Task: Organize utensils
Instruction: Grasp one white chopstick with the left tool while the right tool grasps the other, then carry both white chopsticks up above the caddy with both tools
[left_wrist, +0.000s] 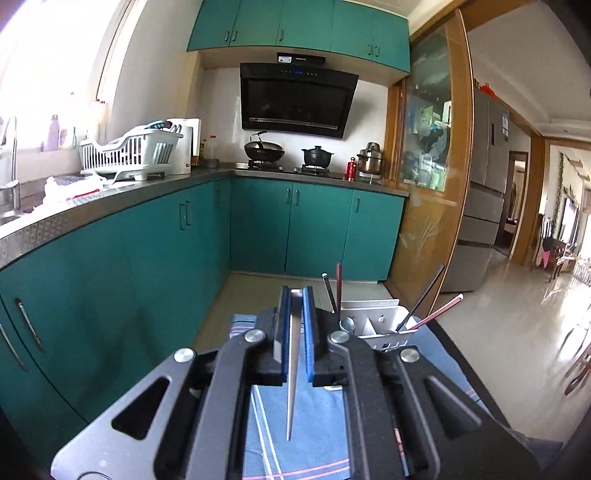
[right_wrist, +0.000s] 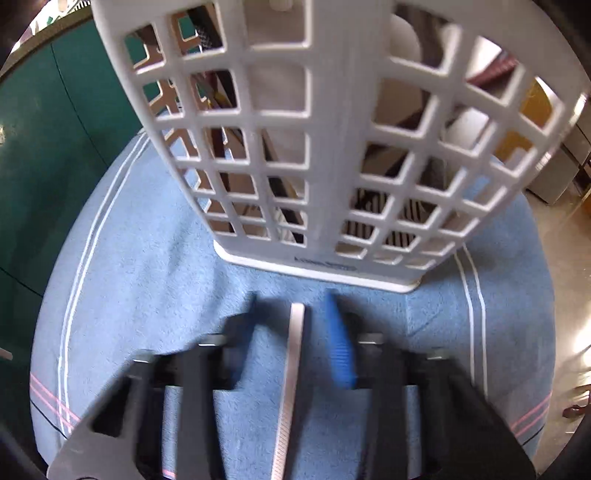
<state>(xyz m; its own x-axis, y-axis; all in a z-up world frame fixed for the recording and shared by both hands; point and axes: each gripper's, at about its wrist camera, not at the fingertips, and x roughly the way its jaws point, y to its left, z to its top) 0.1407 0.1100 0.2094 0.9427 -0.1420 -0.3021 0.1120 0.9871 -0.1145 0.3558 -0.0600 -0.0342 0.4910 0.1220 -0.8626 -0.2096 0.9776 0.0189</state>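
My left gripper (left_wrist: 295, 295) is shut on a slim silver metal stick (left_wrist: 292, 369), held lengthwise between the blue pads, thin end toward the camera, high above the blue cloth (left_wrist: 325, 435). Just right of it stands the white utensil holder (left_wrist: 384, 314) with a spoon (left_wrist: 347, 325) and several chopsticks inside. In the right wrist view the holder's lattice wall (right_wrist: 325, 155) fills the top. My right gripper (right_wrist: 293, 304) points down at the cloth (right_wrist: 147, 277) before it, blurred. A second silver stick (right_wrist: 291, 369) lies between its jaws, with cloth showing on both sides.
Teal cabinets (left_wrist: 140, 251) and a steel counter (left_wrist: 110, 199) with a white dish rack (left_wrist: 129, 151) run along the left. A stove with a wok (left_wrist: 264, 149) and a pot (left_wrist: 317, 155) is at the back. A fridge (left_wrist: 484, 192) and shiny floor lie right.
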